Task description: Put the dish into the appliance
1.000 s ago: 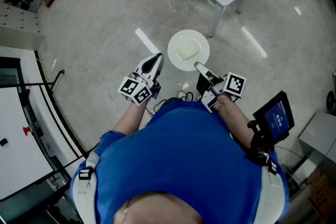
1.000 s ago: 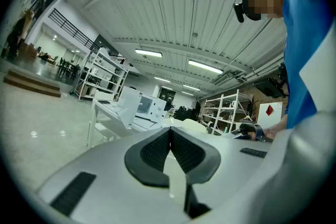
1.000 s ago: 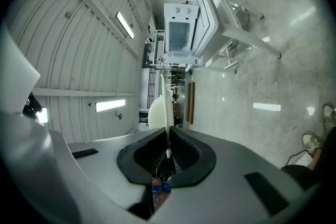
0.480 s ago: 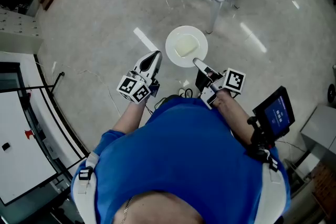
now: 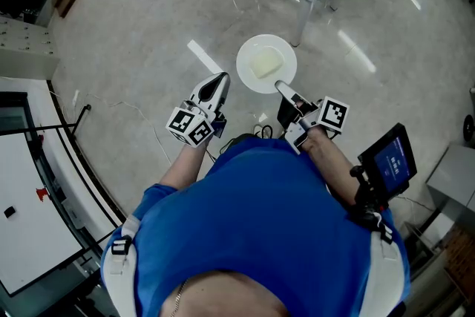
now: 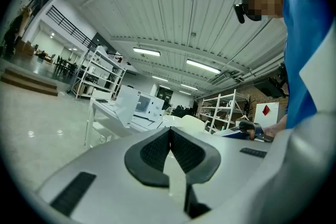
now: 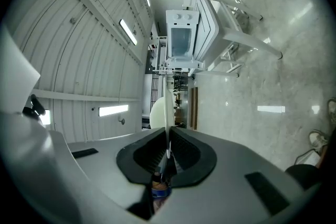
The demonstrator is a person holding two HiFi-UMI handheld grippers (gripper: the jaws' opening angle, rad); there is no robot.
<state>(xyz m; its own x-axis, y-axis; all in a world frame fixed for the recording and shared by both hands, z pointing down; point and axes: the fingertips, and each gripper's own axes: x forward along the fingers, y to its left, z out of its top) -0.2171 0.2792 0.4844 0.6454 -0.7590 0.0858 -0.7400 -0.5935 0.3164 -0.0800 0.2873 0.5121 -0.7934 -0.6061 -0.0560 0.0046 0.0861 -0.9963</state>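
carrying step: my right fingers (image 7: 190, 152) clamp the plate (image 5: 266, 64) by its edge, my left fingers (image 6: 151, 152) together, empty. next i keep it level up to the microwave (image 7: 182, 42).

Legible wording: none could be read in any view.
Cube markers: the white cube with black square markers (image 5: 191, 128) on the left gripper (image 5: 222, 77), and the like cube (image 5: 332, 115) on the right gripper (image 5: 280, 87), bore only black-and-white patterns, no letters or digits.
Screen: the black device with a blue-lit screen (image 5: 389, 163), near right, showed print too small to read.
Sign: the red diamond sign (image 6: 266, 109) on the white cabinet (image 6: 260, 119), far right, carried no wording that could be made out.
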